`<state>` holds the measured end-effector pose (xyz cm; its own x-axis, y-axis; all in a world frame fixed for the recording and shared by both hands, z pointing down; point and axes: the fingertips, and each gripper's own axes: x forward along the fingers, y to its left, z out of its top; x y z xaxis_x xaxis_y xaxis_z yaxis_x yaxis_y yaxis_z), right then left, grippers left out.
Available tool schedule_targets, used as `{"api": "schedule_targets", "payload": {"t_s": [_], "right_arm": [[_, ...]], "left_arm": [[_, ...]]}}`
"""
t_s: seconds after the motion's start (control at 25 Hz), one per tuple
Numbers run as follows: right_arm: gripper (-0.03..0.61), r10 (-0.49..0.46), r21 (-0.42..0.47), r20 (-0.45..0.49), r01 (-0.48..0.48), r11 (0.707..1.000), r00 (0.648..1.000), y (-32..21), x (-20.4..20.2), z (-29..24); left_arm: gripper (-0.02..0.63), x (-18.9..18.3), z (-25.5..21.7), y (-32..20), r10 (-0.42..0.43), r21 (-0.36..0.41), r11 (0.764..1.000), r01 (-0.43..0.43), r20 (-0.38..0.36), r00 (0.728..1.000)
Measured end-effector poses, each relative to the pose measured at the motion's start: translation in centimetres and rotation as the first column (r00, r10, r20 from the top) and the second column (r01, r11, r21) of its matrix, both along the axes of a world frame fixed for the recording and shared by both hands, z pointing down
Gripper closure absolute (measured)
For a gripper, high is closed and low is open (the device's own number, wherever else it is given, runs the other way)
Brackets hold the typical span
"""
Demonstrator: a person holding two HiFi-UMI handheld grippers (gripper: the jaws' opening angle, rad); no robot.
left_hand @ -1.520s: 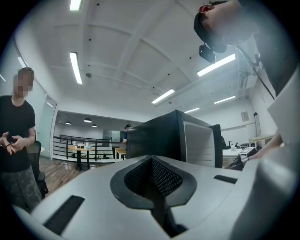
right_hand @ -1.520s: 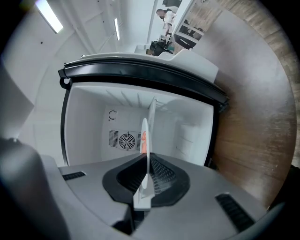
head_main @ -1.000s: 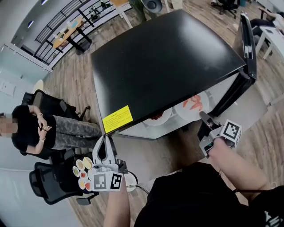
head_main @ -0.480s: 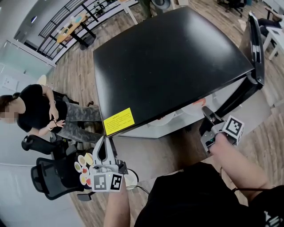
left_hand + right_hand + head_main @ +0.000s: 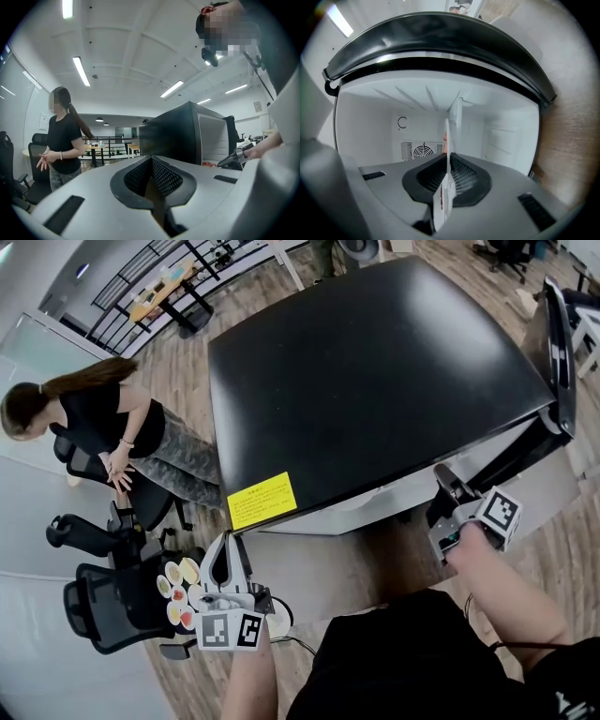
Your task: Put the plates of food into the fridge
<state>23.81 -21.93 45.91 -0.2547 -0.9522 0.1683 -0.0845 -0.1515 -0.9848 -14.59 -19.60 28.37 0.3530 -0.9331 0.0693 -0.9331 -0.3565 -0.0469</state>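
The black fridge [image 5: 375, 362] stands with its door [image 5: 560, 352] swung open at the right. My right gripper [image 5: 441, 474] reaches level into the opening under the top edge. In the right gripper view it [image 5: 449, 158] is shut on the rim of a white plate [image 5: 443, 197], seen edge-on against the white inside of the fridge [image 5: 417, 131]. A trace of red food shows past the plate's edge. My left gripper [image 5: 225, 551] hangs low at the left with its jaws together [image 5: 151, 158] and nothing in them. A small plate of coloured food [image 5: 176, 589] lies just left of it.
A person in black [image 5: 103, 427] bends over an office chair [image 5: 141, 512] left of the fridge. Another black chair [image 5: 103, 606] stands beside my left gripper. A vent grille [image 5: 415, 151] sits in the fridge's back wall. Wooden floor lies between me and the fridge.
The view has shifted, so the plates seen under the fridge's top edge are now hidden. My right gripper has edged towards the opening. The person at the left has risen and leaned over a chair.
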Motion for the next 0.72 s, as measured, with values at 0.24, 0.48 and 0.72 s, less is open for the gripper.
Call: {"api": "schedule_targets", "payload": {"t_s": [0.24,0.48,0.72], "right_arm": [[0.552,0.036,0.049,-0.107,-0.031,0.998,0.994,0.2,0.4,-0.8],[0.512,0.017,0.074,-0.207,-0.001,0.997,0.978,0.9,1.2,-0.9],[0.512,0.058,0.105,-0.328,-0.025,0.994,0.943,2.2,1.0,-1.7]], "left_arm": [[0.611,-1.1,0.6,0.5,-0.023,-0.019,1.0,0.023,0.008,1.0],[0.611,-0.7,1.2,1.3,-0.013,-0.009,1.0,0.012,-0.035,0.999],[0.611,-1.3,1.2,3.1,0.043,0.017,0.999,-0.042,-0.032,0.999]]}}
